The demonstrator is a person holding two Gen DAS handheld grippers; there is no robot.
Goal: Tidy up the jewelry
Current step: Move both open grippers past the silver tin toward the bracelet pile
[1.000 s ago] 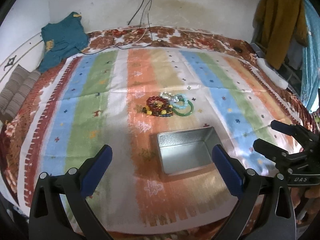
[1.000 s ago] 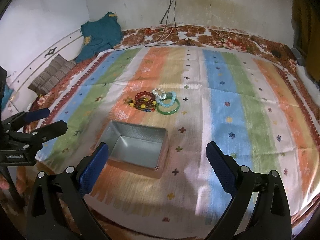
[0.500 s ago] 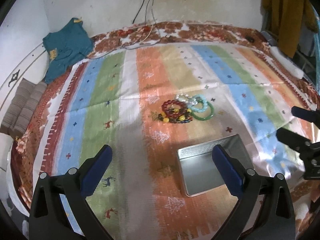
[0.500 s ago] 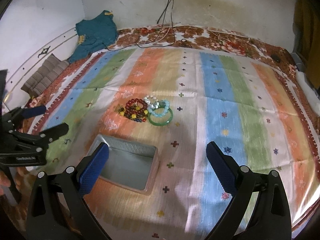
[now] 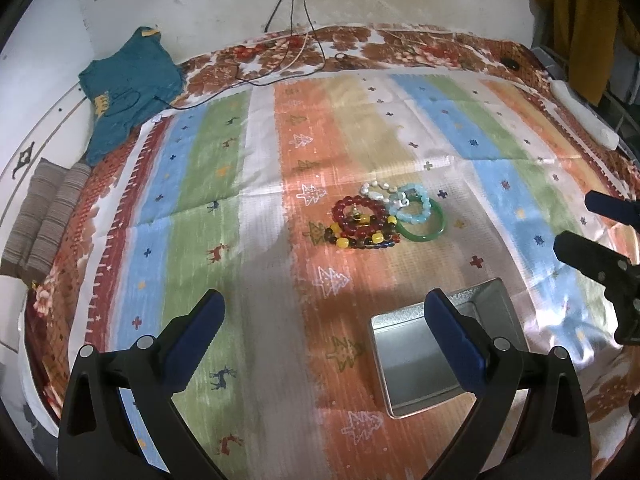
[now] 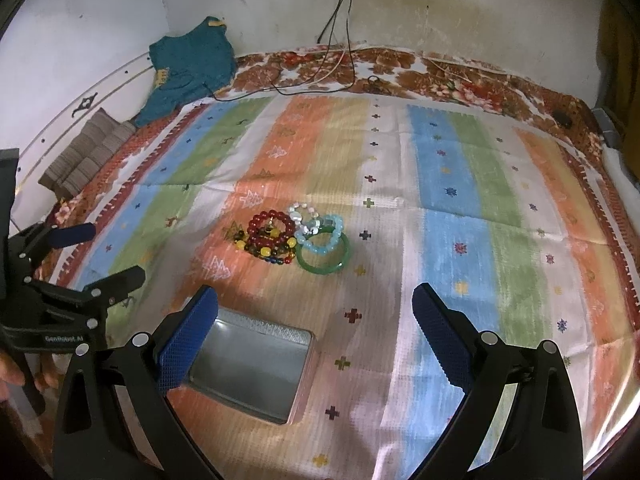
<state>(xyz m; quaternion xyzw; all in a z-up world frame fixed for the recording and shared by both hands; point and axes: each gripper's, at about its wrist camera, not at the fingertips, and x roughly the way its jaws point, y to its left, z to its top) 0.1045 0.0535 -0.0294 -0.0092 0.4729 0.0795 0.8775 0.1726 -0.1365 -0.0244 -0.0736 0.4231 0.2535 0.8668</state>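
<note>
A pile of bracelets point(image 5: 376, 220) lies on the striped cloth: red beads point(image 5: 356, 216), a green bangle point(image 5: 428, 228), light blue beads point(image 5: 416, 208) and pearls. It also shows in the right wrist view point(image 6: 296, 240). An empty open metal tin point(image 5: 420, 360) sits nearer me, also in the right wrist view point(image 6: 256, 368). My left gripper point(image 5: 328, 340) is open and empty, above the cloth left of the tin. My right gripper point(image 6: 316, 340) is open and empty, above the tin's right side. Each gripper shows in the other's view, the right one point(image 5: 592, 232) and the left one point(image 6: 76, 256).
The striped cloth point(image 5: 200, 184) covers a floral bedspread. A teal garment point(image 5: 128, 88) and folded grey cloth point(image 5: 44, 216) lie at the far left. Cables point(image 5: 296, 40) hang down the back wall. Clothes point(image 5: 576, 20) hang at the right.
Both grippers have moved forward and lower toward the jewelry. The left view has swung so the tin now sits at lower right. Both grippers stay open.
</note>
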